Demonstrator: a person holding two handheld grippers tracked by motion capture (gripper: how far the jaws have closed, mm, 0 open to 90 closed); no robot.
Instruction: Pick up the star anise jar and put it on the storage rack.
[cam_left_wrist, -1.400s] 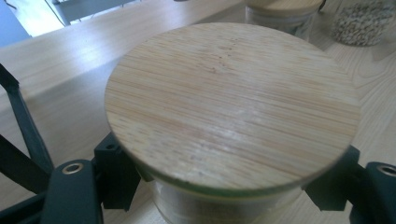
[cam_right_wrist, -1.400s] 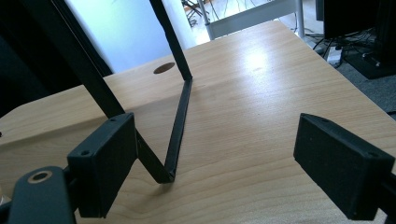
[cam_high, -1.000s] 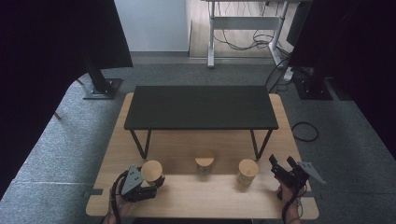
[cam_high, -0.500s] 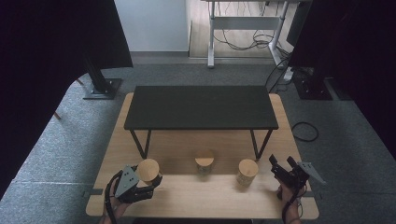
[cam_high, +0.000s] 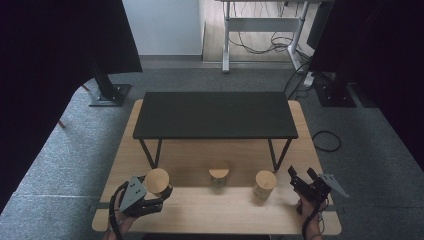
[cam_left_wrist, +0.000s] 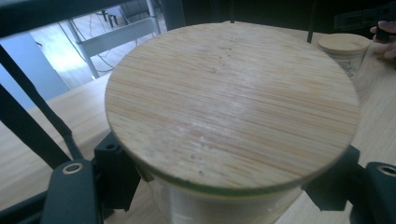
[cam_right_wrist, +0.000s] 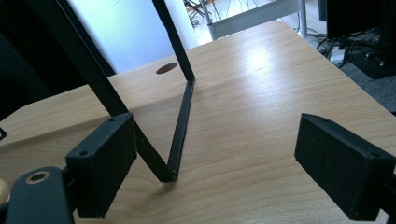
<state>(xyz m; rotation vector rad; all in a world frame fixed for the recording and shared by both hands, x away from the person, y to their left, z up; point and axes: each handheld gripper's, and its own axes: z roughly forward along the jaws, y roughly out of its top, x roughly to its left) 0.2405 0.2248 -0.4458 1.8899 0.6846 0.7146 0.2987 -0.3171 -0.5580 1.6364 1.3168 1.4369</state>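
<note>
the left gripper (cam_high: 159, 196) is clamped on the leftmost jar (cam_high: 157, 181), its jaws pressed against the glass just under the bamboo lid (cam_left_wrist: 231, 105), so that the wide lid rim sits above the pads and keeps the jar from slipping down. the jar is held near the front left of the wooden table (cam_high: 210, 215), seemingly lifted a little off the surface, though the gap beneath cannot be confirmed. a middle jar (cam_high: 219, 176) and a right jar (cam_high: 264, 184) are left standing in a row in front of the black shelf (cam_high: 215, 115), apart from each other. the right gripper (cam_high: 302, 177) is kept beside the right jar without touching it; its jaws have just been opening and nothing is seen between them, only bare tabletop and a shelf leg (cam_right_wrist: 183, 126), probably so that this jar can be taken next
</note>
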